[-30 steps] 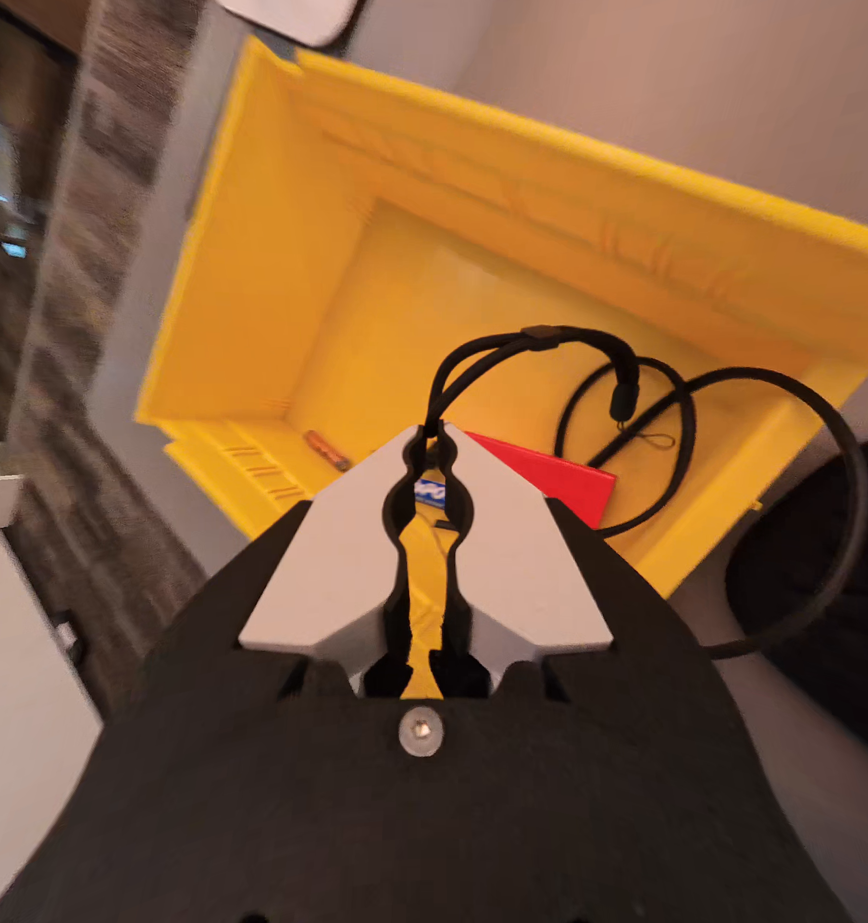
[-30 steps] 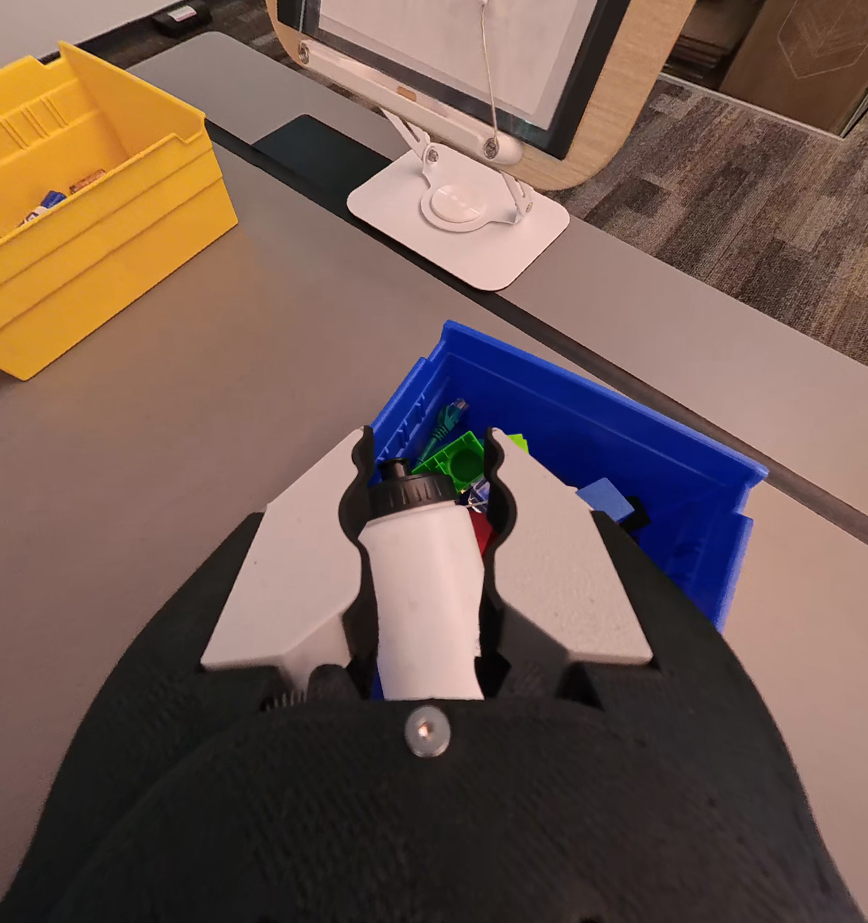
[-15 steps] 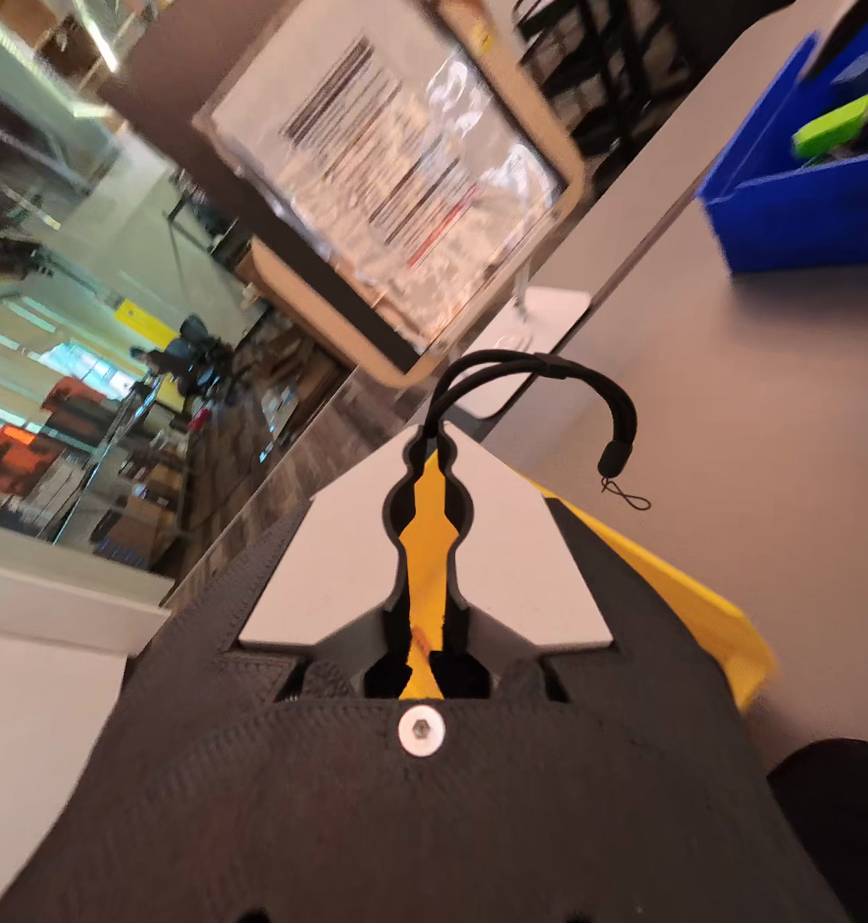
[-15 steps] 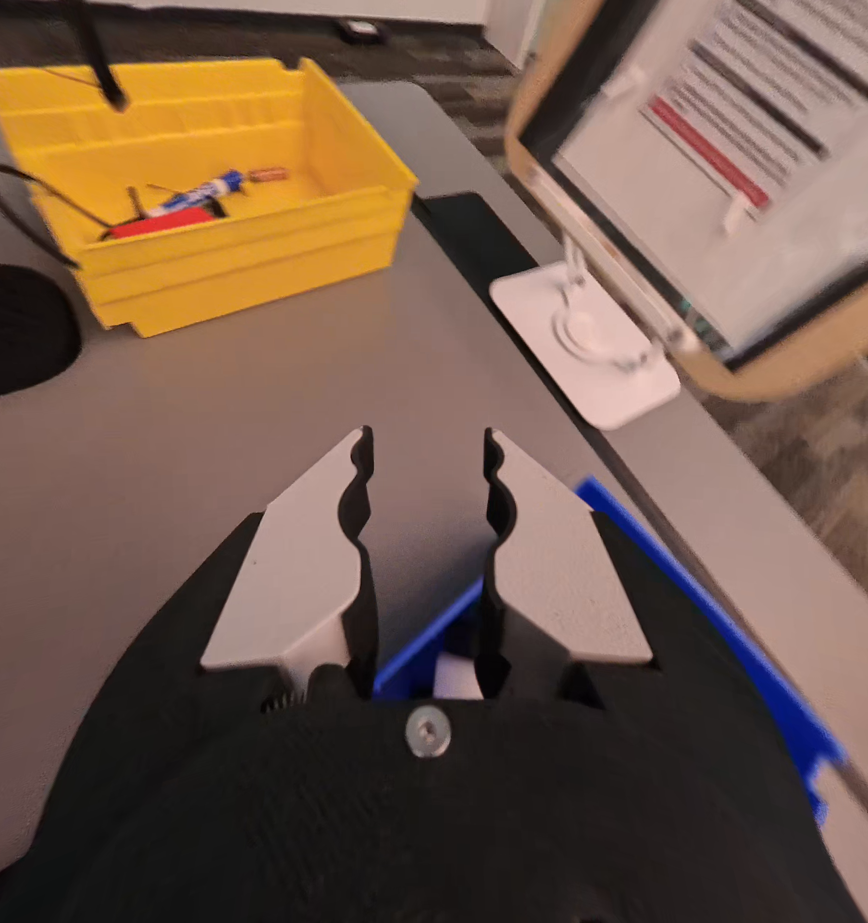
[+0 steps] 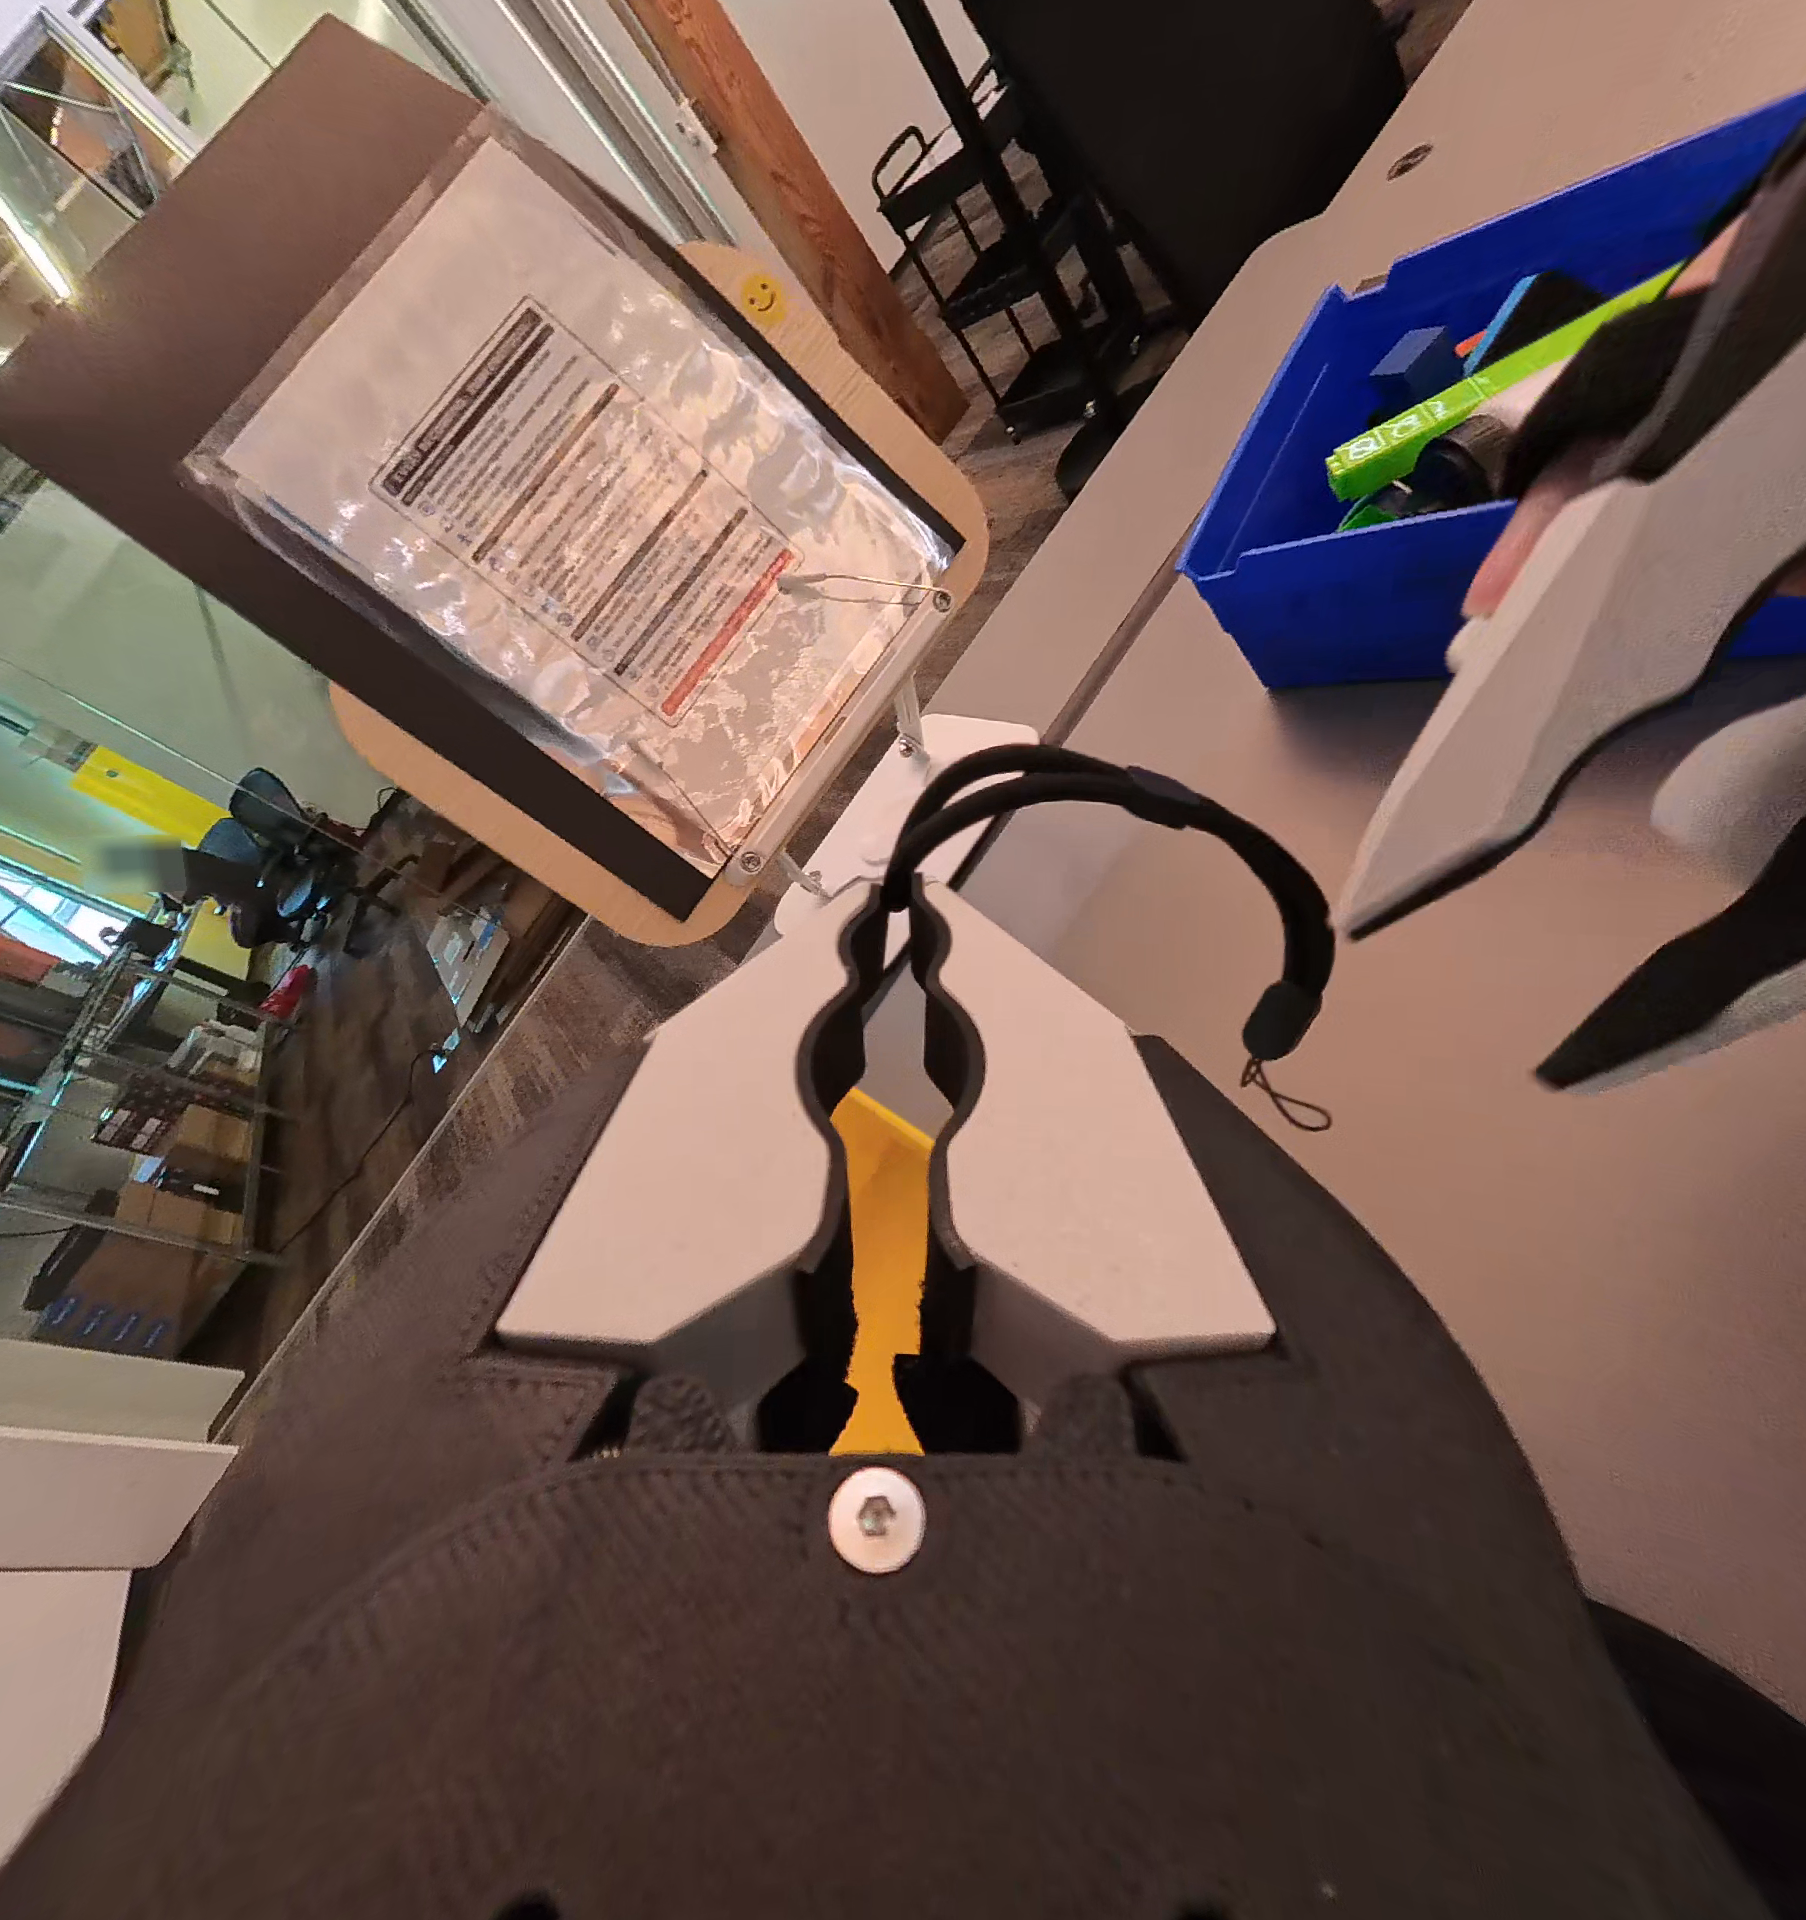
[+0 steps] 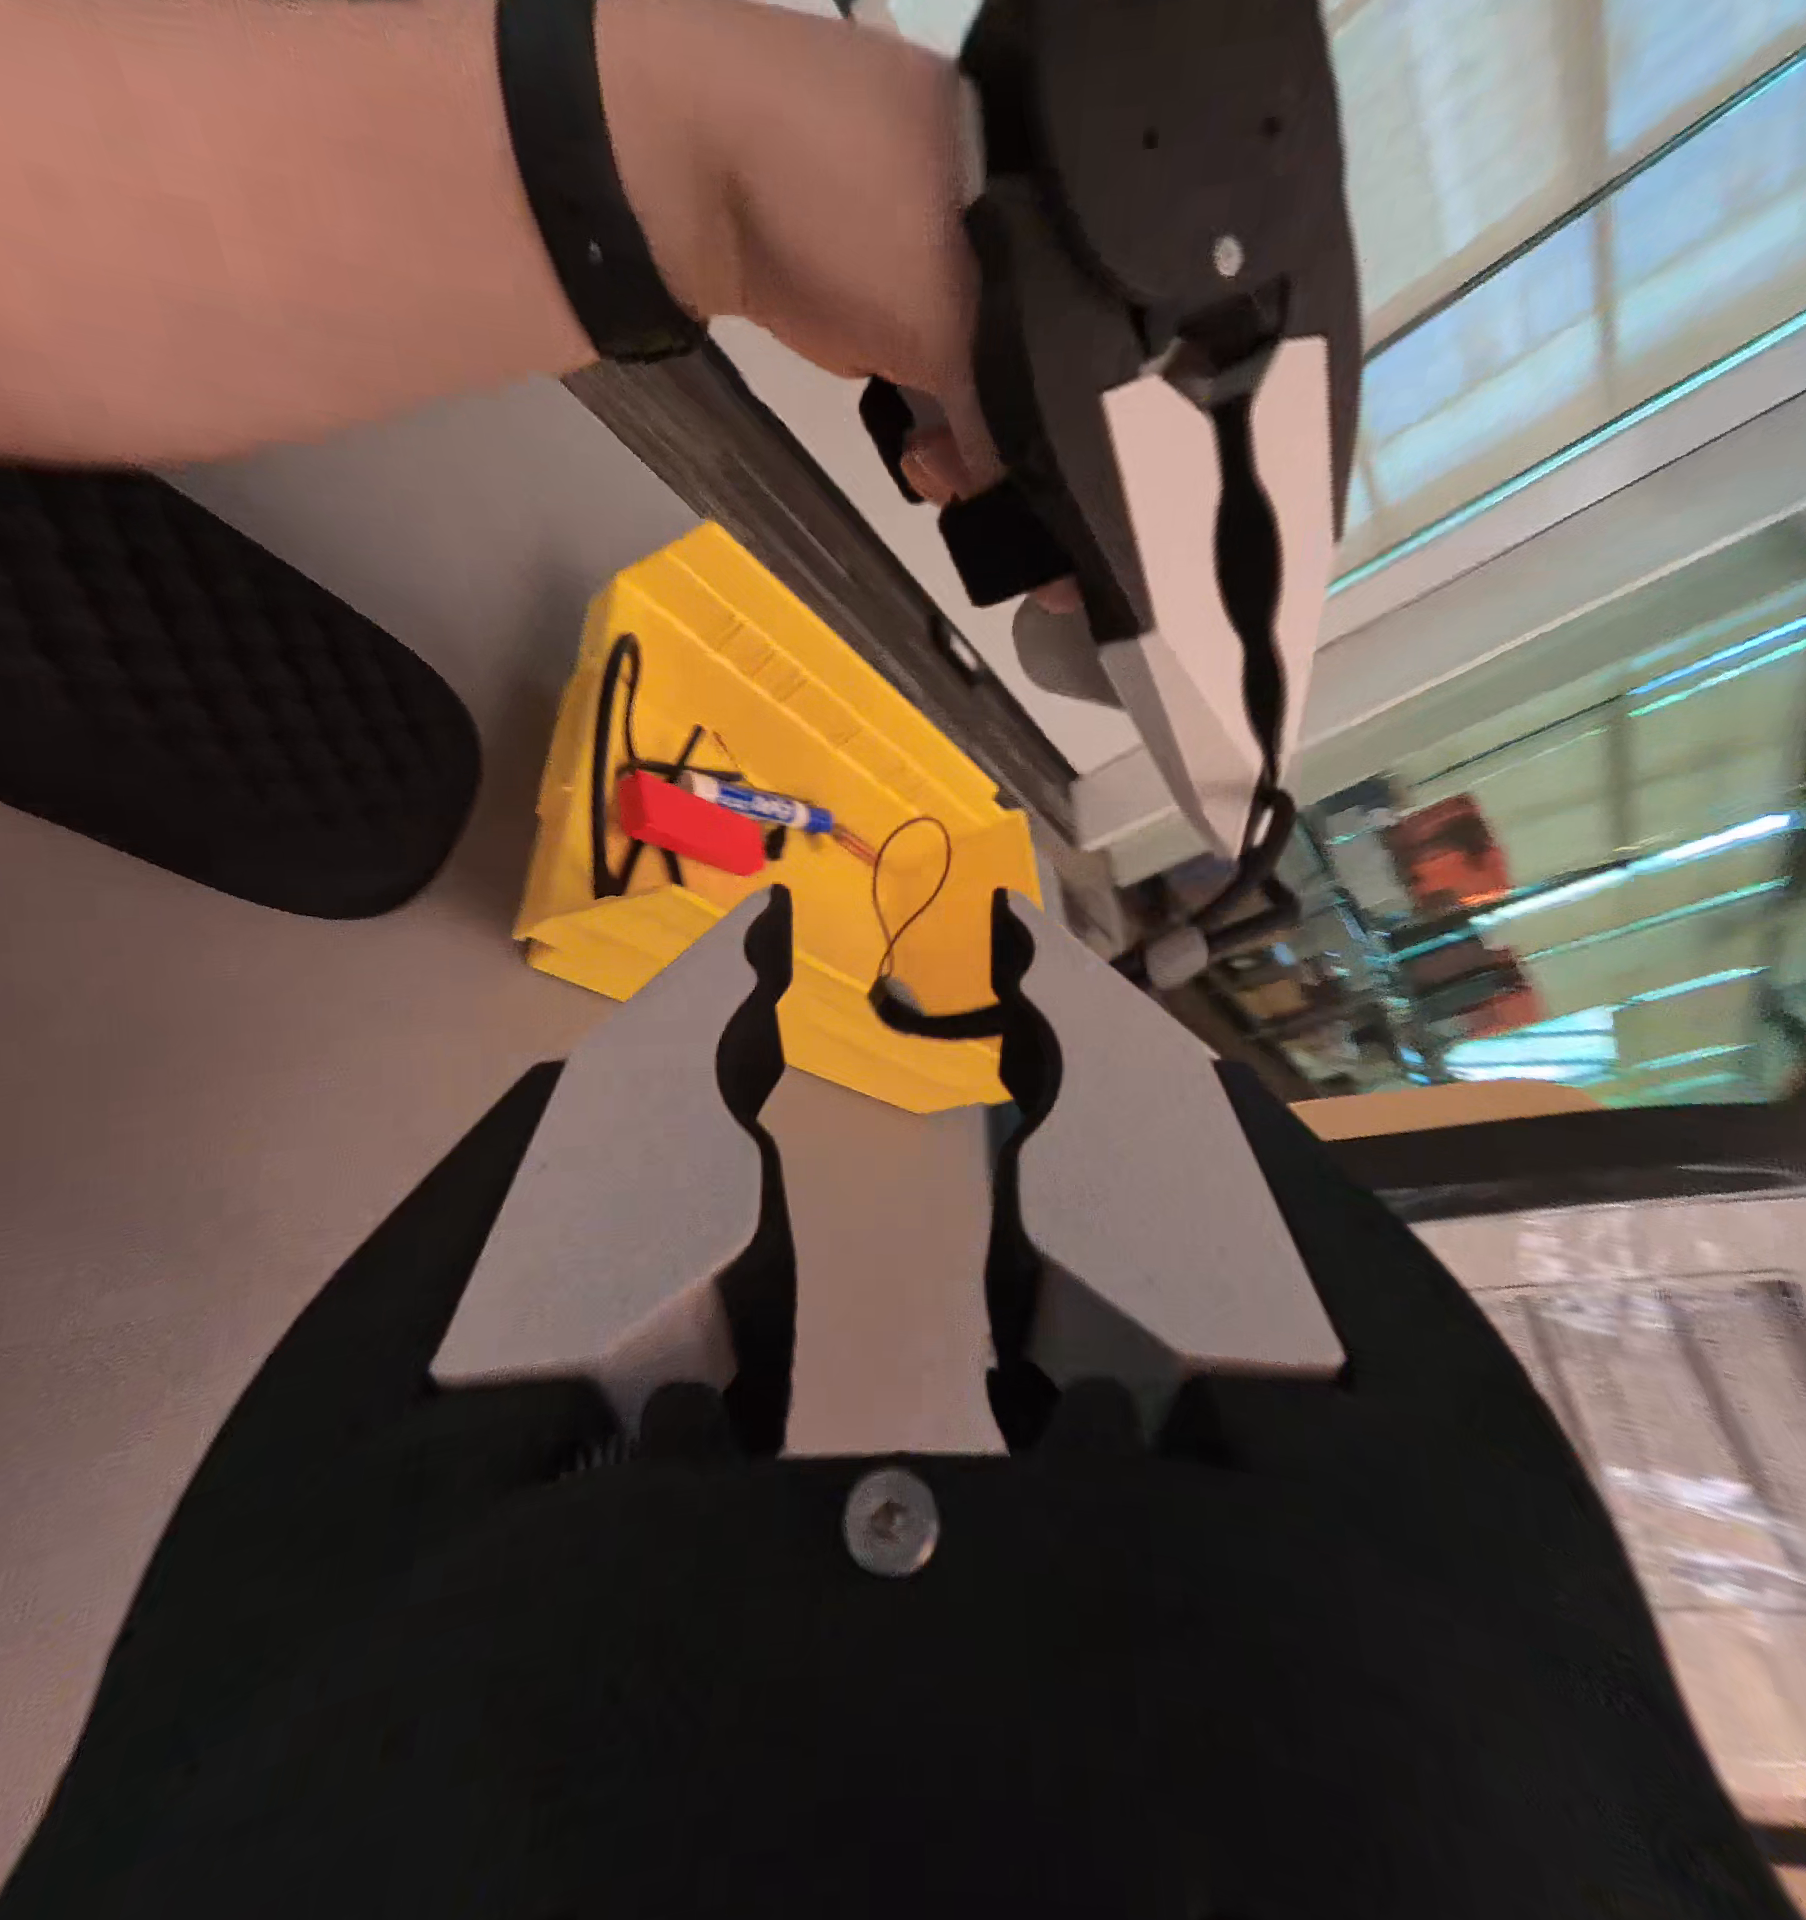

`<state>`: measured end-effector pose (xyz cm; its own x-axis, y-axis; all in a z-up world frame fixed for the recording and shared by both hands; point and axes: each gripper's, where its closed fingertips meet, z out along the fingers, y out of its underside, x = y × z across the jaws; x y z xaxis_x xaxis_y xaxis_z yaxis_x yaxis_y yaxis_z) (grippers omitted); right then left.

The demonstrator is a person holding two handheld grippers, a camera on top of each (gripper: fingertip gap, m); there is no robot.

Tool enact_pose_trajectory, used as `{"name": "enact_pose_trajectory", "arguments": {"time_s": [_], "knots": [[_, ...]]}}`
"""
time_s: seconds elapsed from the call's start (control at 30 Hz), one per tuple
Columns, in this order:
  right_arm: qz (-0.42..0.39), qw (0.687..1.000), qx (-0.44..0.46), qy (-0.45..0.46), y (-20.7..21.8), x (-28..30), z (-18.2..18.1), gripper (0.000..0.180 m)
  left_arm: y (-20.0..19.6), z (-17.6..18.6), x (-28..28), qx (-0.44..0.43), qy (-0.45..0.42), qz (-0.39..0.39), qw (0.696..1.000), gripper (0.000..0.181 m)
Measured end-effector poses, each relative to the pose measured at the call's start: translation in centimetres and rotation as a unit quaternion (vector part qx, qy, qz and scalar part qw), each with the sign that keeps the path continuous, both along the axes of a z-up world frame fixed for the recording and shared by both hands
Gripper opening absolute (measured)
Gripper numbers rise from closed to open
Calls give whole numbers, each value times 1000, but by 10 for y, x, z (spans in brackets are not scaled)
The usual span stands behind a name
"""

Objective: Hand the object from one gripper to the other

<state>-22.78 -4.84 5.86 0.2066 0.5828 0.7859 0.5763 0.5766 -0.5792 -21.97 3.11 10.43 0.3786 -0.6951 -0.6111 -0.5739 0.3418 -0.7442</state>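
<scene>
A yellow plastic bin (image 6: pixel 857 727) sits on the grey tabletop (image 5: pixel 1501 1195), holding a flat red block (image 6: pixel 686 826) with a blue-and-white marker pen (image 6: pixel 764 805) lying just beside it. A blue plastic bin (image 5: pixel 1325 582) near the table's far edge contains a lime-green plastic strip (image 5: pixel 1439 426). A wood-framed sign board (image 5: pixel 587 551) stands on a white base (image 5: pixel 966 743). A black textured pad (image 6: pixel 182 686) lies near the yellow bin.
</scene>
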Motion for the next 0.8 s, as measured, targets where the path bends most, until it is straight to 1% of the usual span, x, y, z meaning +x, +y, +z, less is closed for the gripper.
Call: {"name": "enact_pose_trajectory", "arguments": {"time_s": [0.07, 0.17, 0.23, 0.43, 0.47, 0.53, 0.63, 0.8], "knots": [[-41, 999, 27, -18, 10, -5, -5, 37, -1, -2, 3, 2, 8, -1, 1000, 2], [-90, 995, 17, -35, 26, -5, -15, 36, -3, -5, 6, 5, 18, -1, 1000, 2], [-99, 994, 14, -33, 30, -4, -18, 31, -5, -6, 8, 2, 19, -4, 1000, 2], [-101, 995, 0, -18, 32, -8, -20, 23, -7, -11, 13, -5, 26, -9, 1000, 2], [-102, 995, 3, -20, 33, -8, -20, 17, -7, -11, 13, -4, 28, -9, 1000, 2], [-99, 995, 9, -23, 31, -7, -20, 0, -8, -13, 15, -6, 32, -12, 999, 2], [-97, 995, -12, 0, 30, -6, -14, 0, -8, -13, 16, -4, 26, -12, 1000, 2], [-63, 987, -105, 108, 22, 4, 13, 0, -14, -10, 22, -44, -15, -36, 998, 3]]}}
